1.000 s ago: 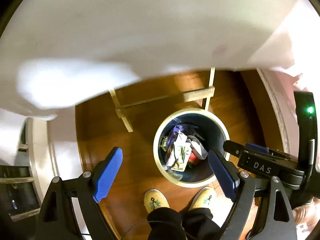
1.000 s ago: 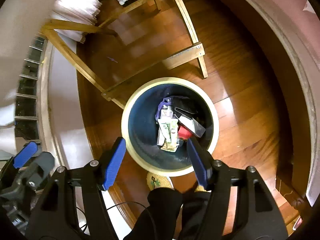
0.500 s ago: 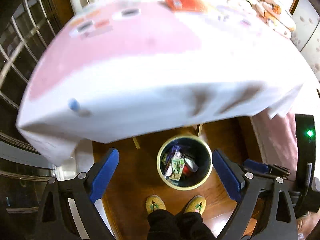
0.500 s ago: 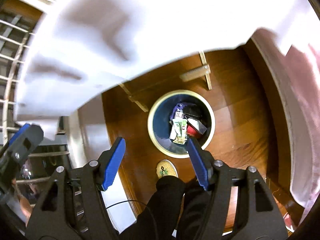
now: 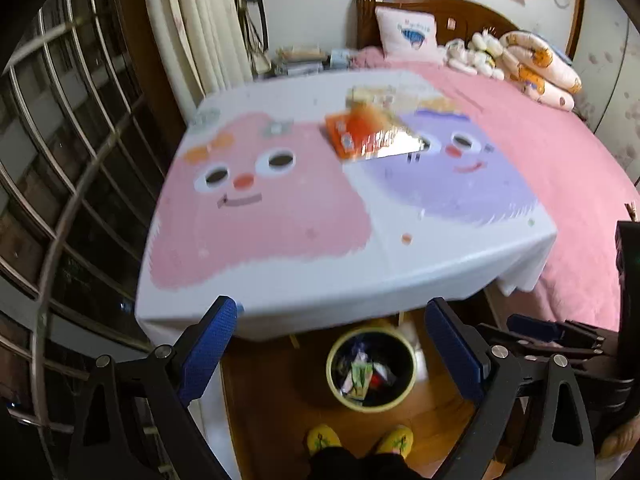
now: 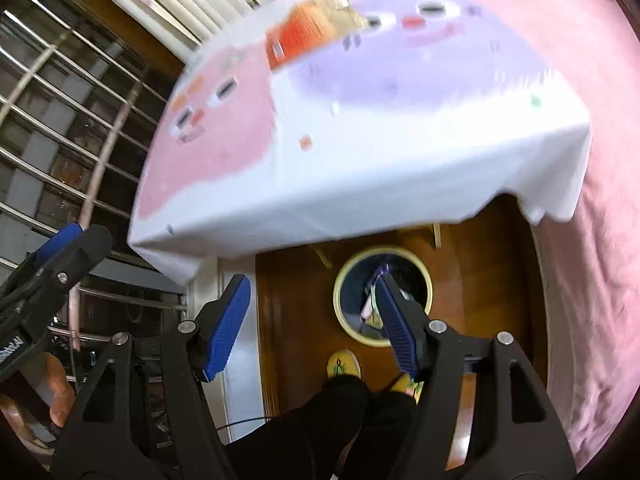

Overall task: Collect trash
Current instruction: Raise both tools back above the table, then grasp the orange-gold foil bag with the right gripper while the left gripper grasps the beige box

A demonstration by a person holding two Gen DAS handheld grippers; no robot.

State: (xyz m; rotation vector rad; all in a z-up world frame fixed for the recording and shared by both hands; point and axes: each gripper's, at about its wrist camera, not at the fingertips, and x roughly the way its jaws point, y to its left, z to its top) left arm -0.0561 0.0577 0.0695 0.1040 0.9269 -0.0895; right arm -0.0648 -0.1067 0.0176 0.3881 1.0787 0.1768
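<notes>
Hovering with jaws apart and empty, left gripper point(image 5: 332, 350) and right gripper point(image 6: 312, 320) above the bin point(image 5: 370, 368) of collected trash, orange wrapper point(image 5: 360, 136) waiting at twelve o'clock on the table point(image 5: 280, 220).

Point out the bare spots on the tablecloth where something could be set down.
Free: the pink face on the left, and the near white strip along the front edge. The purple face is mostly bare. Crowded: the far middle, where orange packets lie.
</notes>
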